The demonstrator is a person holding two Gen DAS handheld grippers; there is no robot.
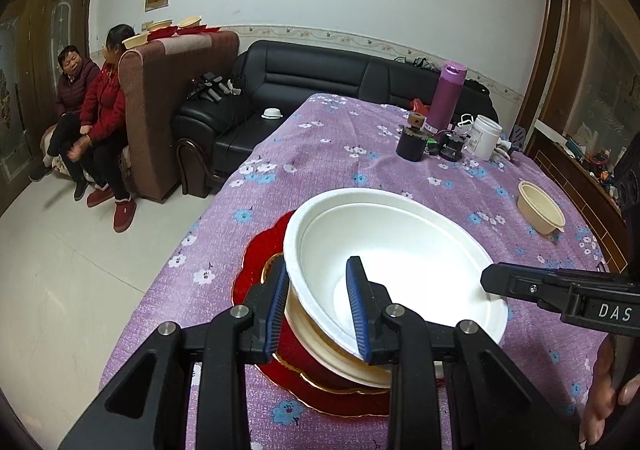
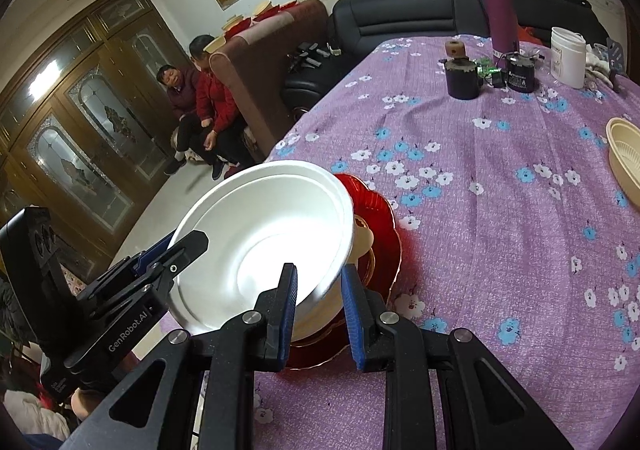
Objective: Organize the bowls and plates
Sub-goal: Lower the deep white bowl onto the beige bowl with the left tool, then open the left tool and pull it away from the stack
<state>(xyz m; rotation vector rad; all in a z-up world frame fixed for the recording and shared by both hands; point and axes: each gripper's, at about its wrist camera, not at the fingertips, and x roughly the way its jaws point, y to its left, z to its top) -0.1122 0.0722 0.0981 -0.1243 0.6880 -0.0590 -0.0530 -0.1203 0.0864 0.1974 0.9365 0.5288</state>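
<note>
A white foam bowl [image 1: 400, 234] [image 2: 260, 242] is held tilted just over a stack: a cream bowl [image 1: 298, 316] [image 2: 363, 238] in a red bowl [image 1: 296, 350], on a red gold-rimmed plate [image 1: 332, 394] [image 2: 380, 218]. The stack sits on the purple flowered tablecloth [image 1: 340, 154]. My left gripper [image 1: 318, 260] [image 2: 188, 246] is shut on the white bowl's left wall, one blue pad inside and one outside. On the opposite rim, my right gripper [image 2: 318, 267] [image 1: 486, 280] is shut the same way. Whether the white bowl touches the cream bowl is hidden.
Another cream bowl [image 1: 540, 210] [image 2: 624, 166] stands alone to the right. At the table's far end are a purple flask [image 1: 446, 98], a white jar [image 1: 486, 136] and a dark cup [image 1: 412, 146]. The table edge runs close on the left; two people sit beyond a sofa [image 1: 320, 70].
</note>
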